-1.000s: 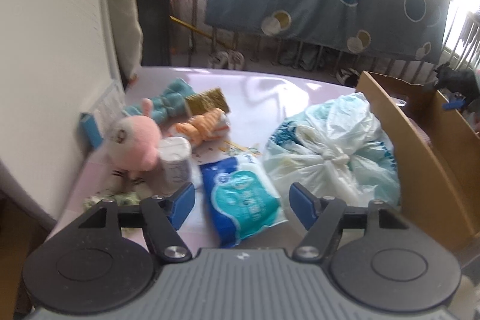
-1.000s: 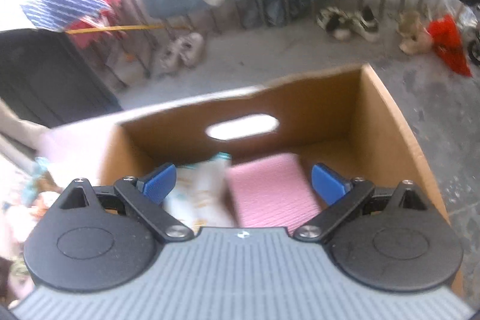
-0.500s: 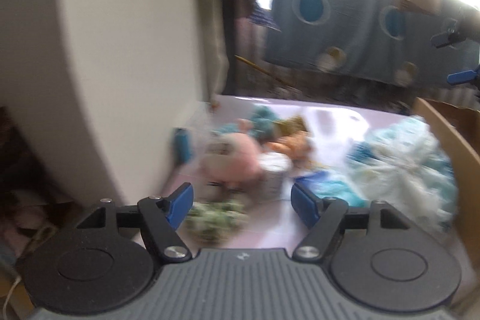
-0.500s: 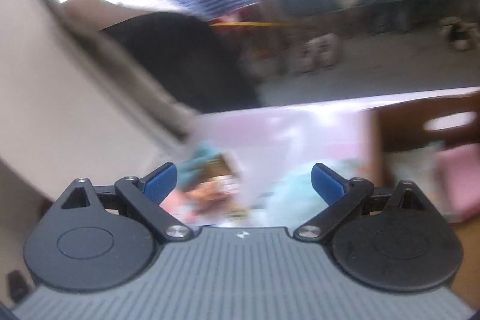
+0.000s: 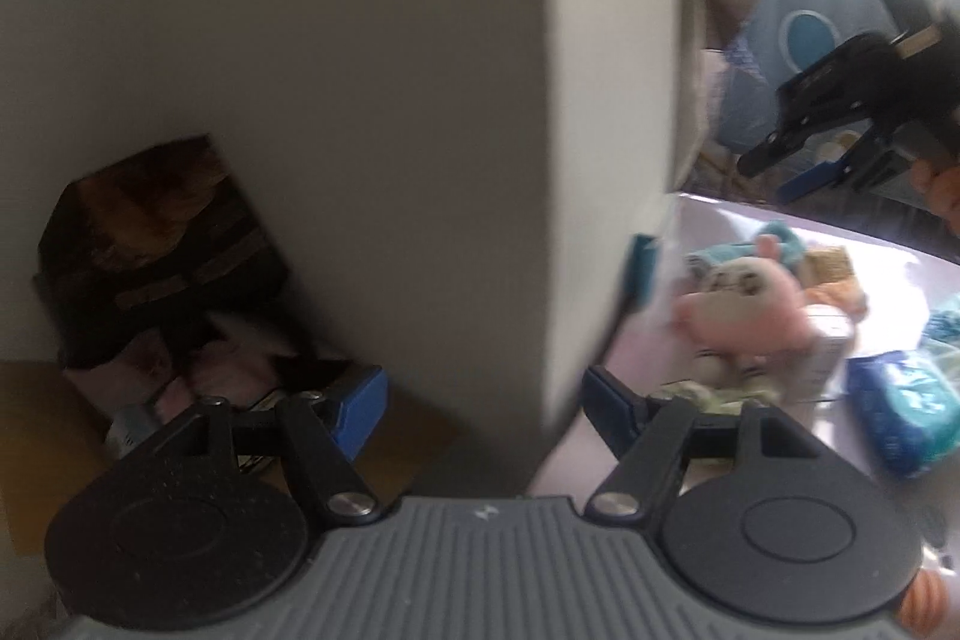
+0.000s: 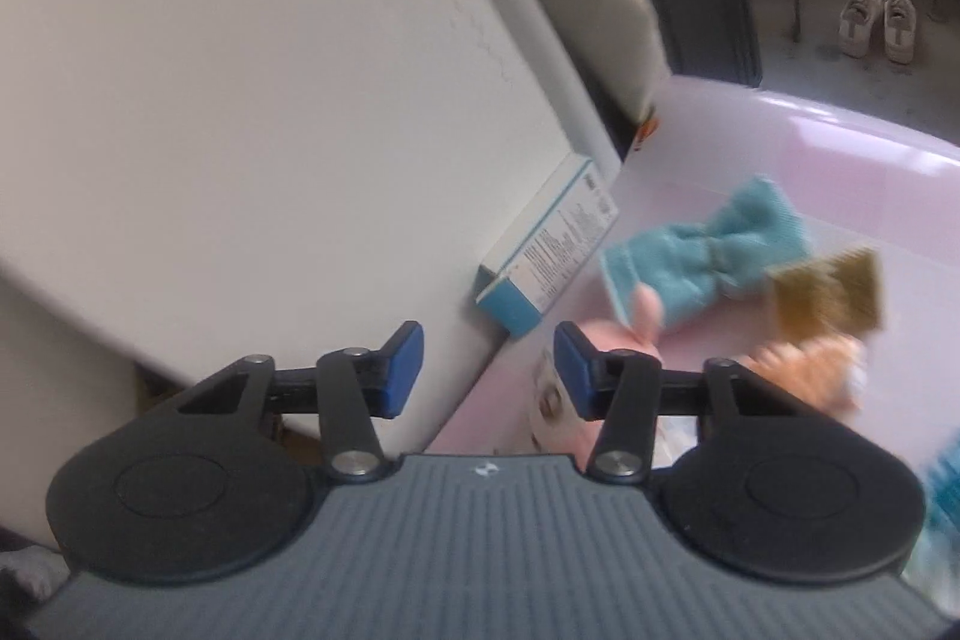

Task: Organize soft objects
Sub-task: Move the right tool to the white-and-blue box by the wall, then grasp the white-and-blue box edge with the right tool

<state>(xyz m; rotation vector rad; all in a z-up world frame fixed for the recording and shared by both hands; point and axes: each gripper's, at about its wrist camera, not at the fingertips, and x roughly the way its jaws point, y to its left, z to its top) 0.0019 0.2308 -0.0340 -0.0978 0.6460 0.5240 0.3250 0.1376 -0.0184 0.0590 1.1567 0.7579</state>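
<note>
My left gripper (image 5: 483,400) has its jaws spread wide with nothing between the blue pads; my right gripper (image 6: 488,361) is likewise parted and empty, the gap narrower; from the left wrist view the right gripper (image 5: 798,166) shows at upper right, raised, with a bit of my hand (image 5: 939,196) behind it.

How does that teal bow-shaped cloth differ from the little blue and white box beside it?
The teal bow cloth looks fuzzy and floppy, pinched in at its middle; the blue and white box is stiff, straight-edged and printed with text. The cloth lies out on the pink table; the box sits against the white wall. Both rest on that table, and neither is held.
</note>
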